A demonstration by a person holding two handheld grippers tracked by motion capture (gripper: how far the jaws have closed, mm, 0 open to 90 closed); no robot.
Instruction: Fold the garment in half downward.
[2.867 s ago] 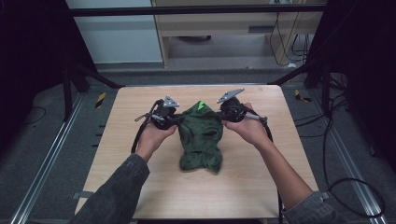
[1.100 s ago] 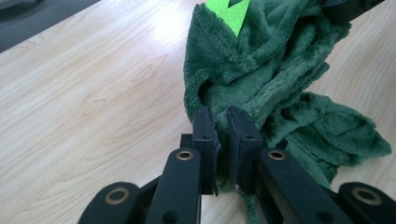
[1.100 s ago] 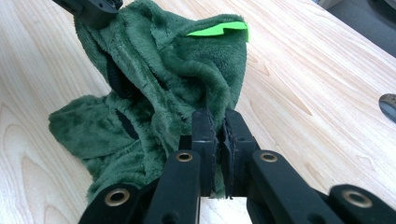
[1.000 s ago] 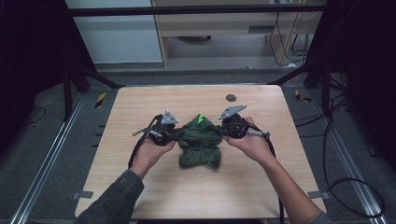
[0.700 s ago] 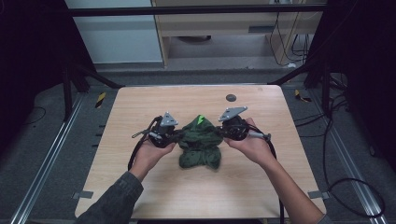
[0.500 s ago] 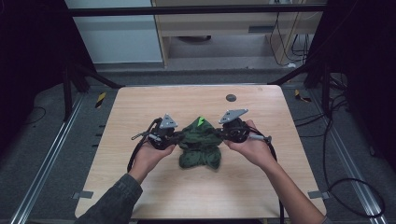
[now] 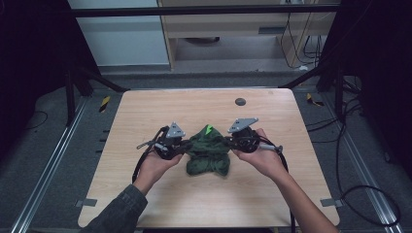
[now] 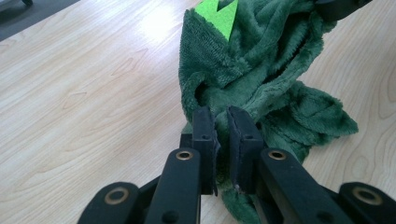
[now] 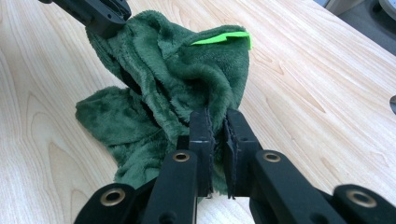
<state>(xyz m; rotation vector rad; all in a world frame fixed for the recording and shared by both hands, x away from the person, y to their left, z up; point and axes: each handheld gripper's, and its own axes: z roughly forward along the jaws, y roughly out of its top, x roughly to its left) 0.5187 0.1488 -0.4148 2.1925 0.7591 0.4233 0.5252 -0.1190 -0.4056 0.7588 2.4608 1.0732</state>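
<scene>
A dark green plush cloth (image 7: 208, 150) with a bright green patch (image 7: 209, 129) is bunched up at the middle of the wooden table (image 7: 145, 111). My left gripper (image 7: 182, 146) is shut on the cloth's left edge, and in the left gripper view the jaws pinch a fold of the cloth (image 8: 261, 70) near the bright green patch (image 8: 217, 11). My right gripper (image 7: 229, 142) is shut on the cloth's right edge; the right gripper view shows the plush cloth (image 9: 173, 79) held between the jaws. The cloth's lower part sags onto the table between the two grippers.
A small dark round disc (image 7: 240, 101) is set in the table at the back, right of centre. Black cables (image 7: 143, 162) trail from both grippers. Black frame bars (image 7: 311, 73) stand at the table's far corners, and metal rails (image 7: 43, 170) run along both sides.
Both grippers have come toward the person and closer together, still holding the cloth. The cloth, earlier spread longer on the table, is now bunched between them.
</scene>
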